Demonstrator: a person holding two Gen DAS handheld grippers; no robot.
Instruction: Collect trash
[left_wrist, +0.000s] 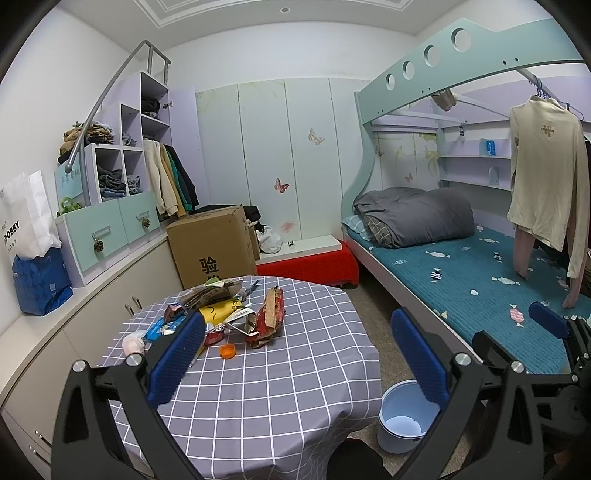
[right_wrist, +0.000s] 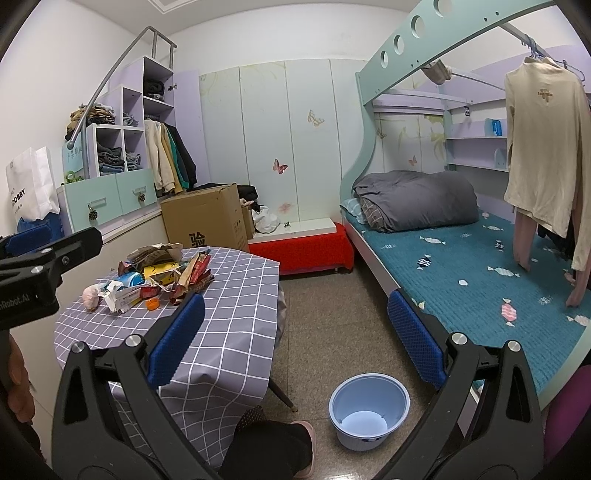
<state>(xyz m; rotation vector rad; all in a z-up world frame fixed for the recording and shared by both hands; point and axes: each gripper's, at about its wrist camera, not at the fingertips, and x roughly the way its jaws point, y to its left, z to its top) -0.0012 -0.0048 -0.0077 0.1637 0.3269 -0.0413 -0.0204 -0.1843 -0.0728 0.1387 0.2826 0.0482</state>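
Trash (left_wrist: 236, 314) lies in a loose heap on the far left part of the round table (left_wrist: 295, 369), which wears a grey checked cloth; both grippers hang short of it, holding nothing. Nearest, the left gripper (left_wrist: 299, 354) stands with its blue pads spread wide over the cloth, and the right gripper (right_wrist: 295, 339) is equally wide over bare floor. A pale blue bin (right_wrist: 369, 410) sits on the floor just right of the table, mouth up, with nothing visible inside.

At the heap's near edge lies an orange bottle cap (left_wrist: 227, 350), apart from the rest. Behind it a red and brown snack wrapper (left_wrist: 271, 314) runs long-axis away from the camera, its far end tilted slightly right. A yellow packet (left_wrist: 218, 312) lies flat beside it, and a pink crumpled wad (right_wrist: 90, 295) sits at the left fringe. The left pad hides part of the heap in the left wrist view; print on the wrappers is too small to read.

Beyond the table stand a cardboard box (left_wrist: 214, 243), a red low platform (left_wrist: 314, 266), and a bunk bed (left_wrist: 461, 266) with a teal mattress.
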